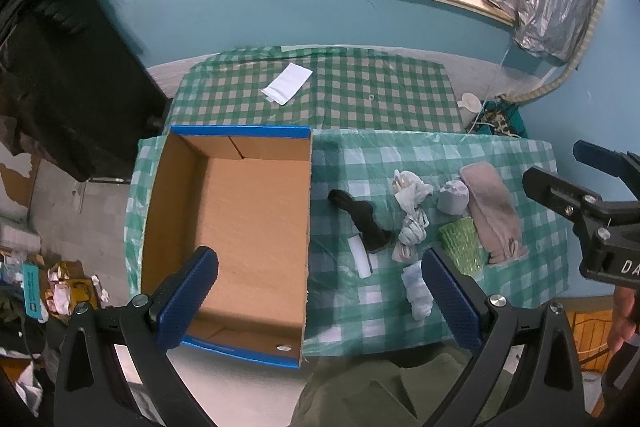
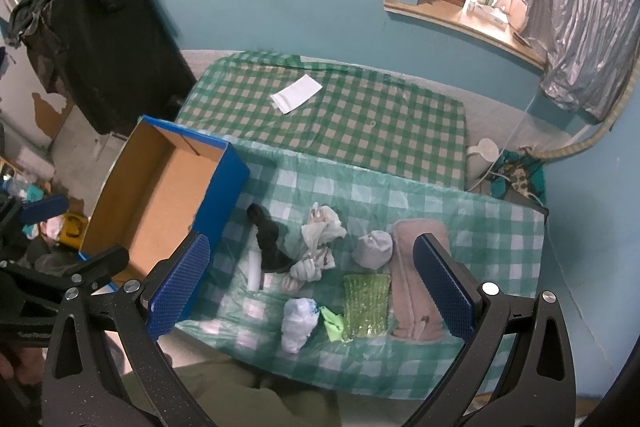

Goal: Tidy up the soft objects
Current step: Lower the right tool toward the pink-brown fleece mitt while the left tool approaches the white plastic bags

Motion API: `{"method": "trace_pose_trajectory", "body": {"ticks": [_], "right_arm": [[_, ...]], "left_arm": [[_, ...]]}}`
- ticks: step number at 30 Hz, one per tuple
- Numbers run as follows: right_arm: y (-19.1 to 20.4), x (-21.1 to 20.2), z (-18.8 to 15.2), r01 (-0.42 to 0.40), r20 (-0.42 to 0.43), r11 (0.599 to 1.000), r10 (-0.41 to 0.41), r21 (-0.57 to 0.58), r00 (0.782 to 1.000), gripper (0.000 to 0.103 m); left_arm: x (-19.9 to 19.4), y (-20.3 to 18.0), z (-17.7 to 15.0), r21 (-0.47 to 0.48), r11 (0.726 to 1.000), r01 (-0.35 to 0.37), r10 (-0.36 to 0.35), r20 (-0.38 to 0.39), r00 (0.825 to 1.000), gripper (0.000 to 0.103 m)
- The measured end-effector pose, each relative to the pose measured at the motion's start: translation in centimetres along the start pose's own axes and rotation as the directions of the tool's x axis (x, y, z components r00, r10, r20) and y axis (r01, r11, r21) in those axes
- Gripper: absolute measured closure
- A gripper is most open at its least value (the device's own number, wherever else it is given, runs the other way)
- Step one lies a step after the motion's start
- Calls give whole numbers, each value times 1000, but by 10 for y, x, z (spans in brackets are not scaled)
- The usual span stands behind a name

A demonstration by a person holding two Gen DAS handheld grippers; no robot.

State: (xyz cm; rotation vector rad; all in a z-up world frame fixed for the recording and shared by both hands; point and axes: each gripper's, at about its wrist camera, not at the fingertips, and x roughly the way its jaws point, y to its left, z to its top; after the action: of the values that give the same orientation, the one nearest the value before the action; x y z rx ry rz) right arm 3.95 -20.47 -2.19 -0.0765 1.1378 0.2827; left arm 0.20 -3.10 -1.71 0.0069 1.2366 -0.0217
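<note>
Jaws wide, soft objects (image 2: 340,267) between, below

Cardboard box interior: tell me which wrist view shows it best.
The left wrist view: it looks almost straight down into the cardboard box, showing the whole bare floor. The right wrist view sees the box obliquely at the left, its floor partly hidden behind a gripper finger.

Each gripper has 2 matte black forked arms with silver round screw heads and blue cross-hatched fingers (image 1: 188,297) (image 2: 444,283). The right gripper's (image 1: 576,187) body bears white letters "DA". Olive-green clothing (image 1: 384,395) shows below.
</note>
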Motion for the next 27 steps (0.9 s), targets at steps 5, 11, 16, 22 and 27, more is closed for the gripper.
{"method": "trace_pose_trajectory", "body": {"ticks": [5,11,16,22,27], "right_arm": [[-9,4,-2,3,-8,1000,-3,12,1000,1],[-35,10,-5,7,-33,998,-5,56,999,1],[-59,16,-10,31,-63,996,-26,83,998,1],[-89,29,-22,38,-116,991,-23,130,993,1],[-109,43,-33,31,-151,986,-6,164,988,1]], "left_arm": [[11,-8,-1,34,999,3,-3,-20,1000,1],[30,-17,0,73,997,-5,9,-53,999,1],[43,-26,3,87,996,8,-1,-74,997,1],[63,-37,7,81,996,25,-17,-99,995,1],[82,-45,8,97,995,24,-12,-126,992,1]]}}
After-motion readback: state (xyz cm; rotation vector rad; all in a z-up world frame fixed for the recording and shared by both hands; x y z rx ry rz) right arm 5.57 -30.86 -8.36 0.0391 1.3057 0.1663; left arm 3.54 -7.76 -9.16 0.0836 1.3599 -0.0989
